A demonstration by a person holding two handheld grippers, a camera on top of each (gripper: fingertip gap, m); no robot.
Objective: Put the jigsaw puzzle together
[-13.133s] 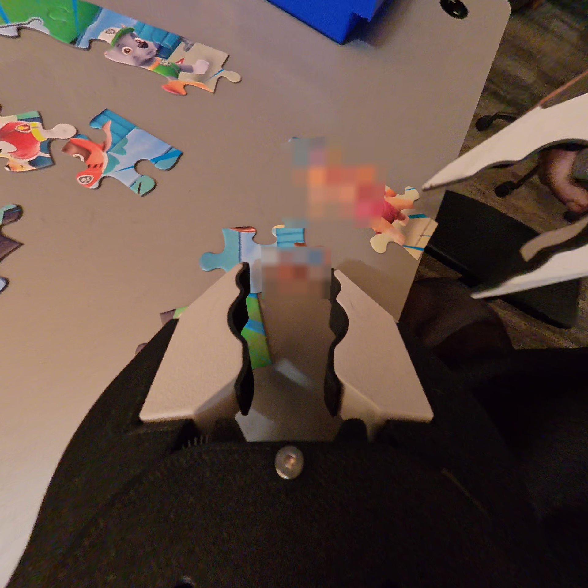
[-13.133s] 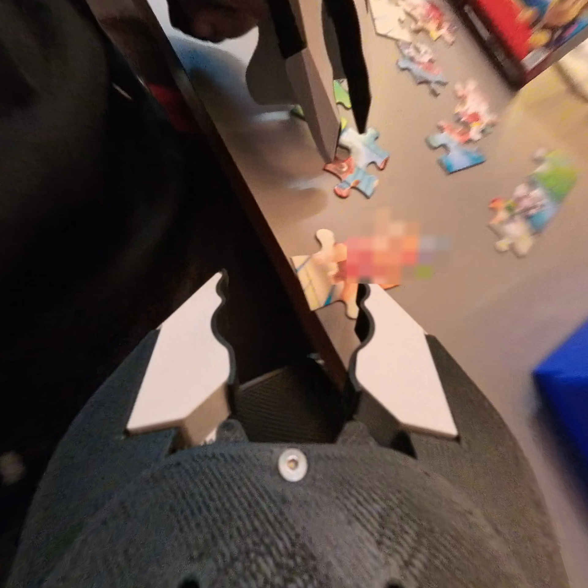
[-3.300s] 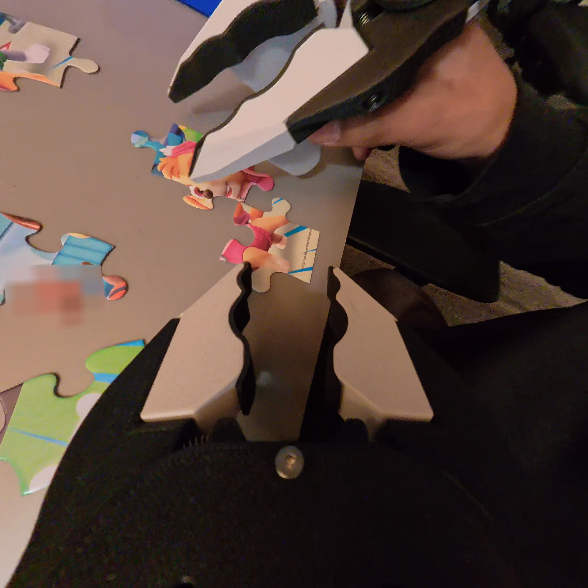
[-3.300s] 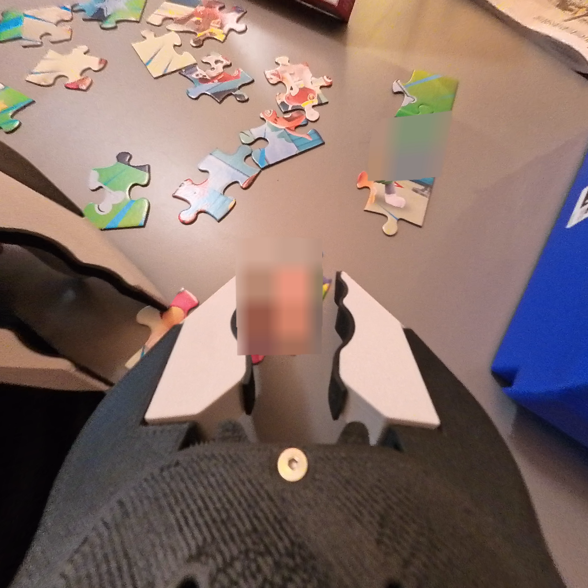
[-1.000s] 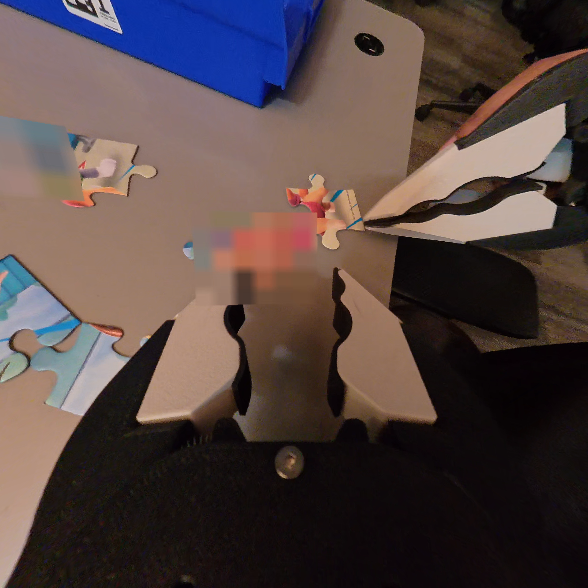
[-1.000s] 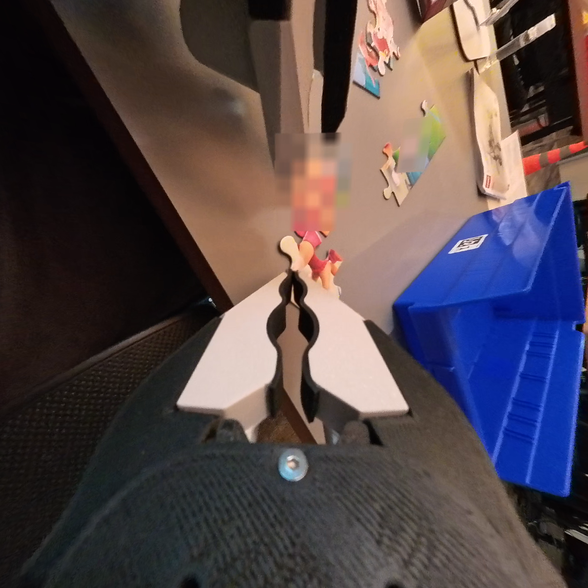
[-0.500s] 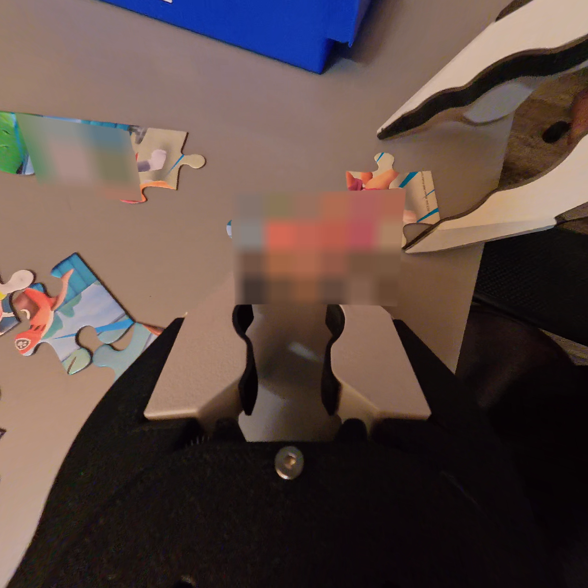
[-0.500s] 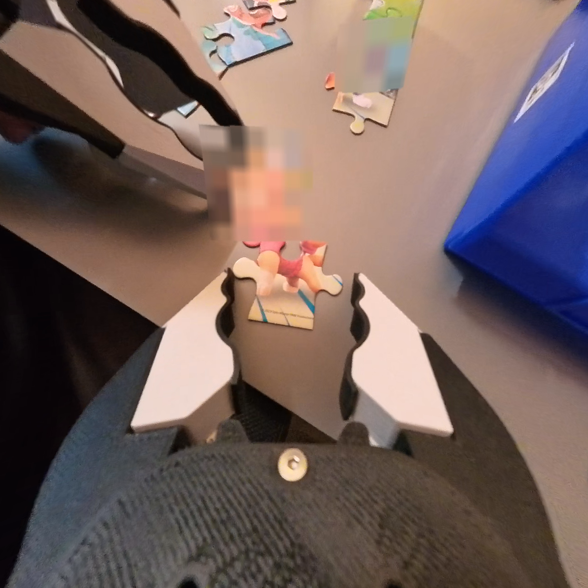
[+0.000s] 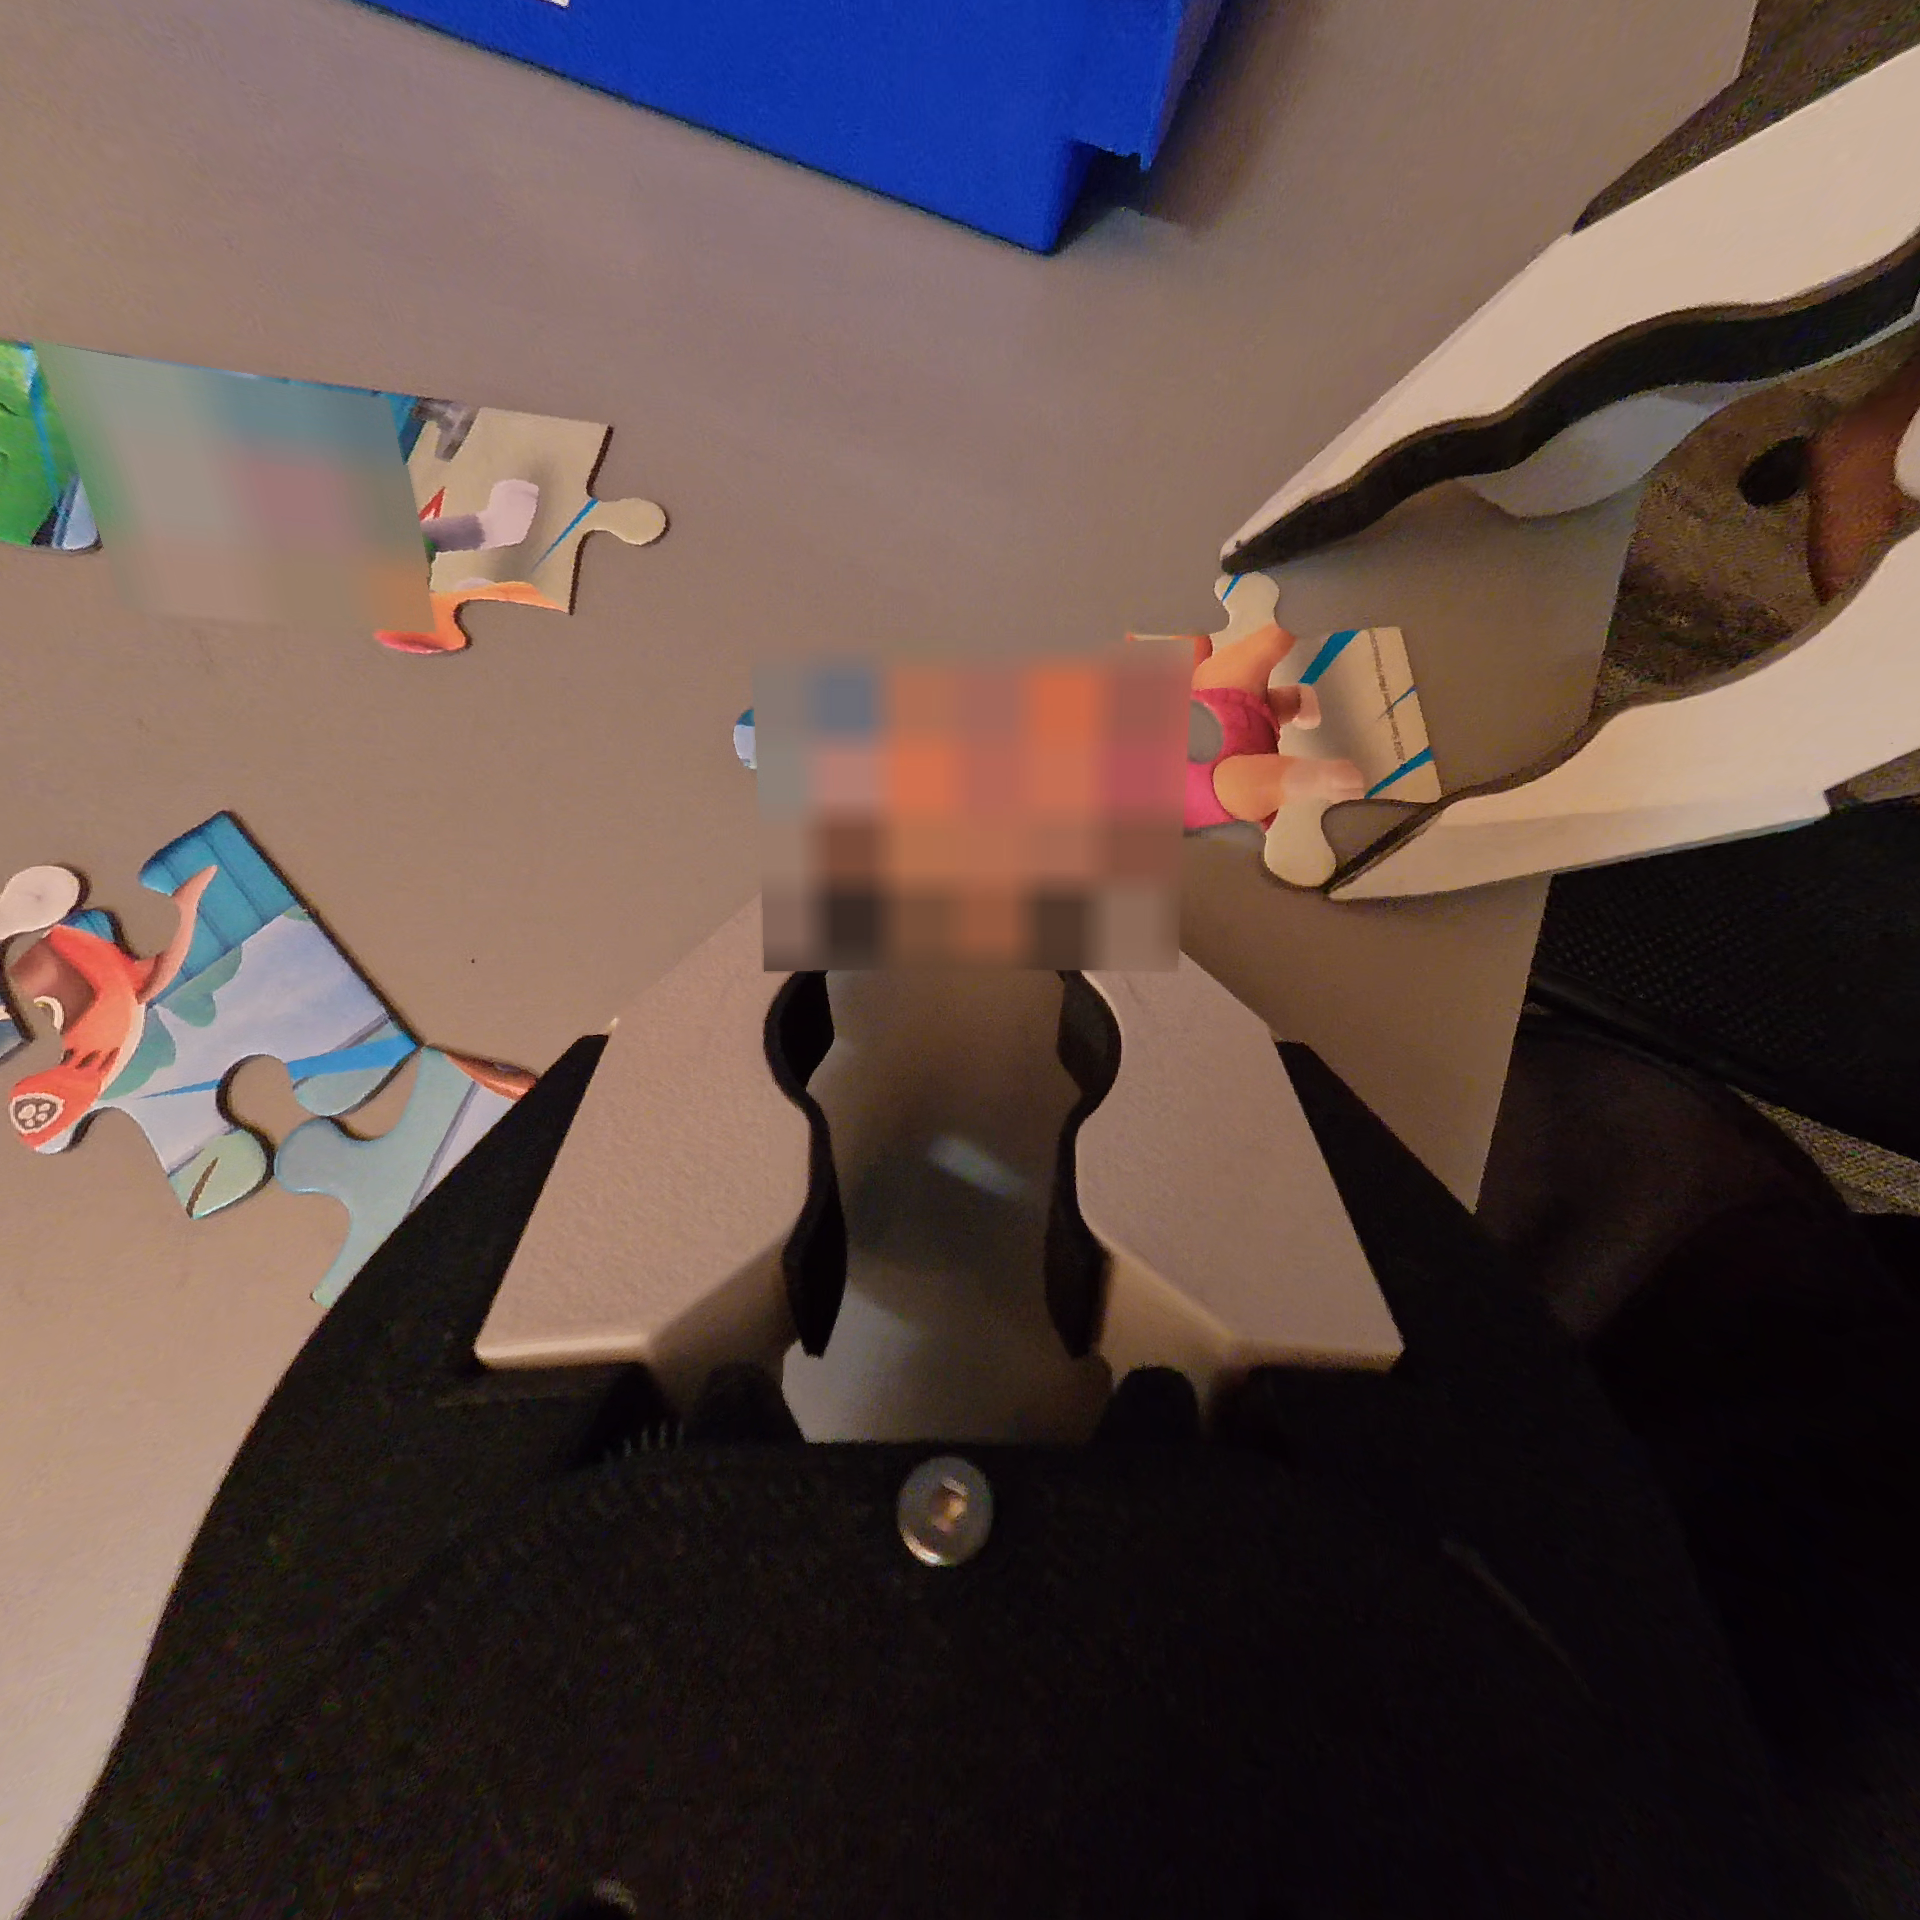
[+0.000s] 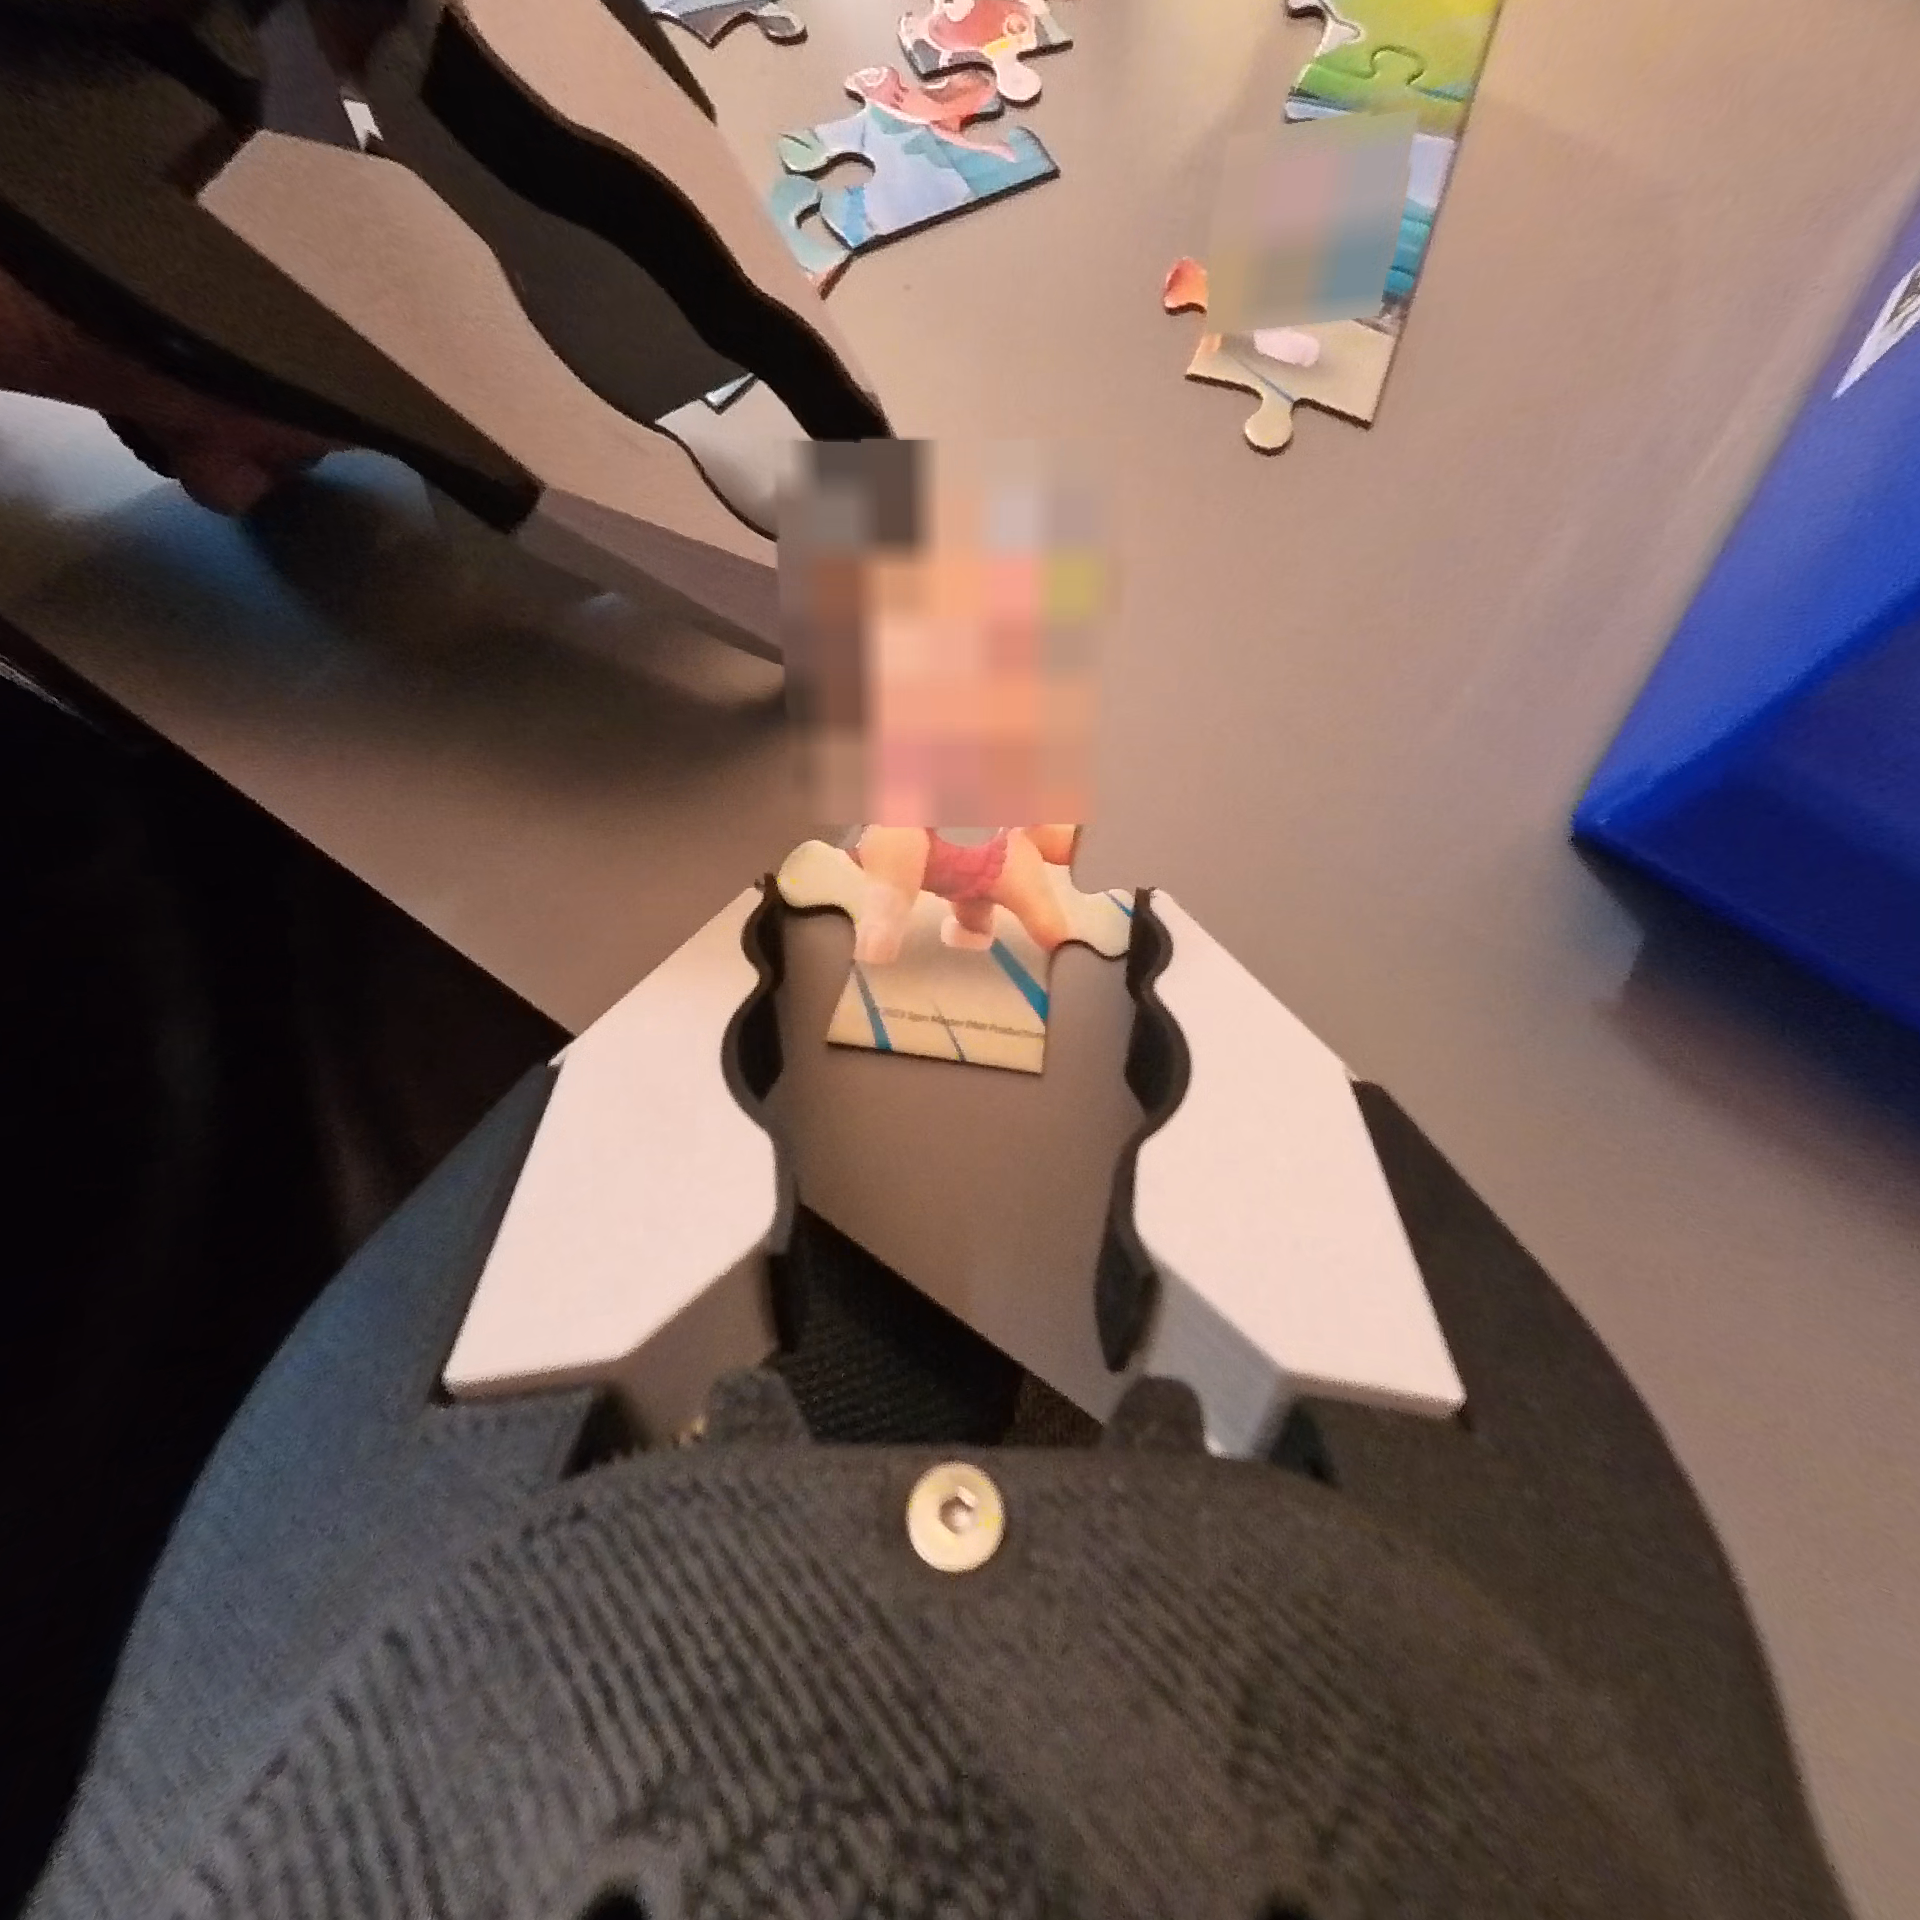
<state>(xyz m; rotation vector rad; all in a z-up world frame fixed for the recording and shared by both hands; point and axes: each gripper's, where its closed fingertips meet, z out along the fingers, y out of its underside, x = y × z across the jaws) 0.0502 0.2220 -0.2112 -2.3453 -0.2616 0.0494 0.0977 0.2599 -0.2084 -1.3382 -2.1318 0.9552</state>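
Cardboard puzzle piece (image 10: pixel 956 966), perhaps small-printed

Likely an office or workroom: a plain grey laminate counter (image 9: pixel 727 343) strewn with colourful cardboard jigsaw pieces (image 9: pixel 223 1049) beside a blue plastic bin (image 9: pixel 831 94), over grey carpet (image 9: pixel 1860 42).

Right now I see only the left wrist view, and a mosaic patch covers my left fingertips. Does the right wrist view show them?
Observer: No. A patch hides them there too. The left gripper slants down from the upper left, fingers apart.
Operator: And the right gripper?
Observer: The right gripper is open. The pink-and-tan puzzle piece lies flat between its fingertips, straight edge toward the camera.
Operator: Anything beyond it?
Observer: Reddish puzzle pieces lie far off on the grey table, at the picture's top edge.
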